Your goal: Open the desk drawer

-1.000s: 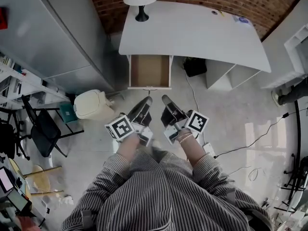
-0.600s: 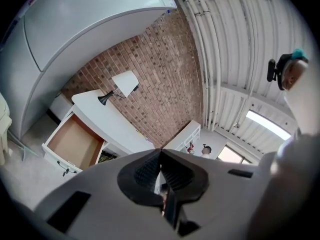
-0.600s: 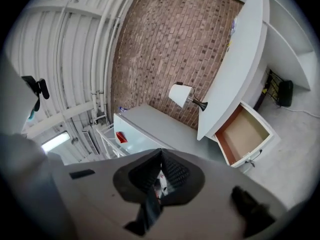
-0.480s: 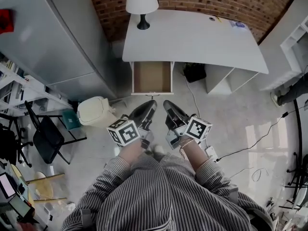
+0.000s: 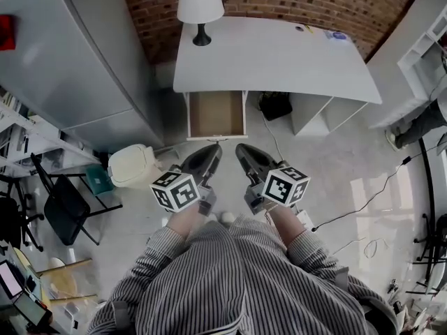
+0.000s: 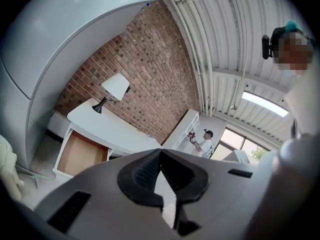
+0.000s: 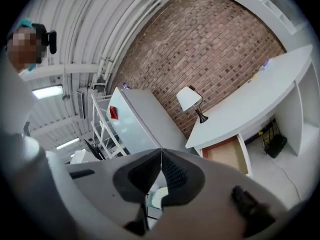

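- The drawer stands pulled out under the left end of the worktop, with its long axis toward the person.
- The left hand-held gripper and right hand-held gripper are both pressed together and empty. They point at the drawer front, the left one nearer.

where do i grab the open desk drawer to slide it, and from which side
Take the drawer by the small handle that seems to sit at the middle of its front panel, coming straight from the person's side. It stands pulled out of the desk toward the person, so that panel is nearest, and a centred pull should keep it straight.
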`<state>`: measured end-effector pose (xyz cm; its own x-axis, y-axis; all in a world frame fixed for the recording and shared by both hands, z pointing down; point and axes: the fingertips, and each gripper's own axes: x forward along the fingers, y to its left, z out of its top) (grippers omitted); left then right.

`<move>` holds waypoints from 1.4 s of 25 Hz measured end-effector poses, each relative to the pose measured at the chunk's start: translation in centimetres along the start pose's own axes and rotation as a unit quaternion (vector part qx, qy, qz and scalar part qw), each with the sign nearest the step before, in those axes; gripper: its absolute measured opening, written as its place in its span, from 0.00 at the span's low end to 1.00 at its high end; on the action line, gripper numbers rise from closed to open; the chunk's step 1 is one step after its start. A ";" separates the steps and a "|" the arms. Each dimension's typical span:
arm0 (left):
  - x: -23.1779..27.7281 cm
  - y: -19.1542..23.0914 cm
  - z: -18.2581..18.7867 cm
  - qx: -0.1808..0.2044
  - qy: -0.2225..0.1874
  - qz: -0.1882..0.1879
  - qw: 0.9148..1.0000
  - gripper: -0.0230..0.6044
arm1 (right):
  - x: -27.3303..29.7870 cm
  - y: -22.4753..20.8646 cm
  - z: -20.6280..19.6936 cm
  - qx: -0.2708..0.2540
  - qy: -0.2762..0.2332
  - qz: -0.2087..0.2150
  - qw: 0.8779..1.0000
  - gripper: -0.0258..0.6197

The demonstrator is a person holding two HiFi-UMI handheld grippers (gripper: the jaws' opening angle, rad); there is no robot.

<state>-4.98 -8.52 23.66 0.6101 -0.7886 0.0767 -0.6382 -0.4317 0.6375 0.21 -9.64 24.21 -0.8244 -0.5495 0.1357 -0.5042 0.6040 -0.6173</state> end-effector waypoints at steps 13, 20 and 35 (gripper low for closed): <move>-0.9 -2.1 0.5 0.052 0.014 0.007 0.999 0.06 | -0.7 1.5 0.4 -0.124 0.024 -0.042 0.991 0.07; -0.4 -2.3 -0.6 0.097 0.047 0.016 0.994 0.06 | -0.5 1.7 0.1 -0.158 0.035 -0.041 0.986 0.07; -2.0 -2.5 -1.4 0.119 0.065 0.022 0.991 0.05 | -0.3 3.2 -1.8 -0.200 0.057 -0.047 0.977 0.07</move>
<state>-3.95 -5.28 23.00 0.6239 -0.7532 0.2084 -0.7491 -0.5004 0.4341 -1.63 -6.50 23.55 -0.7817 -0.5593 0.2758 -0.6201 0.7438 -0.2494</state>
